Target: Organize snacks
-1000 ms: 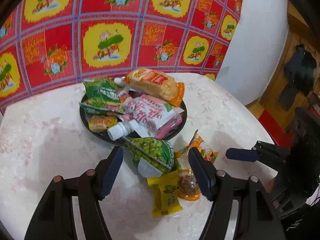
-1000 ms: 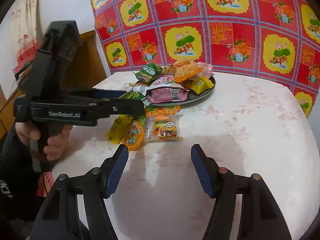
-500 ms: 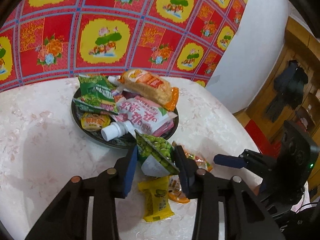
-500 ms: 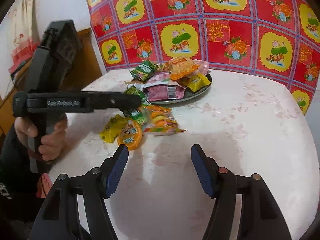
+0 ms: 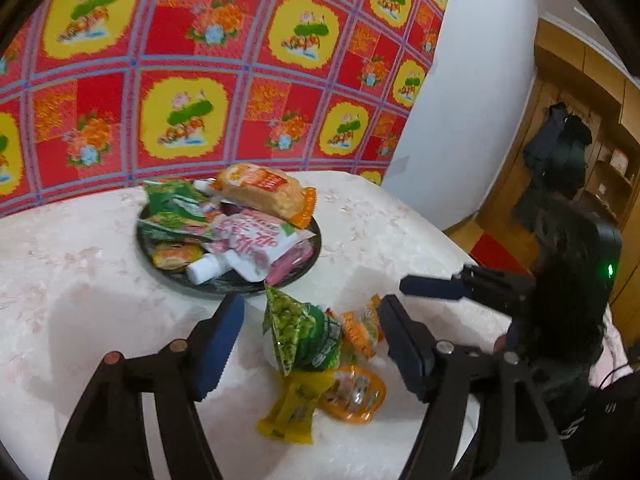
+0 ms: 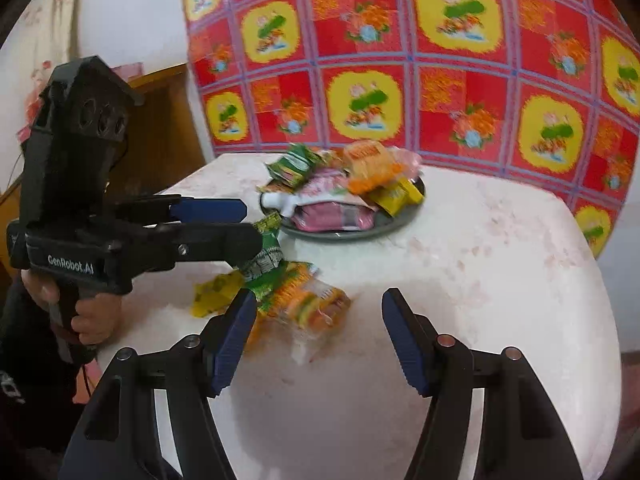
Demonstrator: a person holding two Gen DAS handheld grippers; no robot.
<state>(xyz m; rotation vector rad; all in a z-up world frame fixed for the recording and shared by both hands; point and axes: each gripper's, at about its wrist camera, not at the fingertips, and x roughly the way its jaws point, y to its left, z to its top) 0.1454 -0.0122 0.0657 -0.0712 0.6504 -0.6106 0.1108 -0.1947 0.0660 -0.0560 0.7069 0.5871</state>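
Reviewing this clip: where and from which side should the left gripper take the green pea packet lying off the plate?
Best guess: pinch the green pea packet across its raised upper corner, coming from above and the near side. That corner stands clear of the yellow packet and orange cup. The left gripper has just been opening and straddles it without pressing.

Red-and-yellow floral cloth (image 5: 224,92) hung behind pale marbled table (image 5: 72,280); dark coats (image 5: 560,152) against wooden shelving (image 5: 612,168).

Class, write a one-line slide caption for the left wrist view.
Open left gripper around green pea packet, beside the loaded snack plate.
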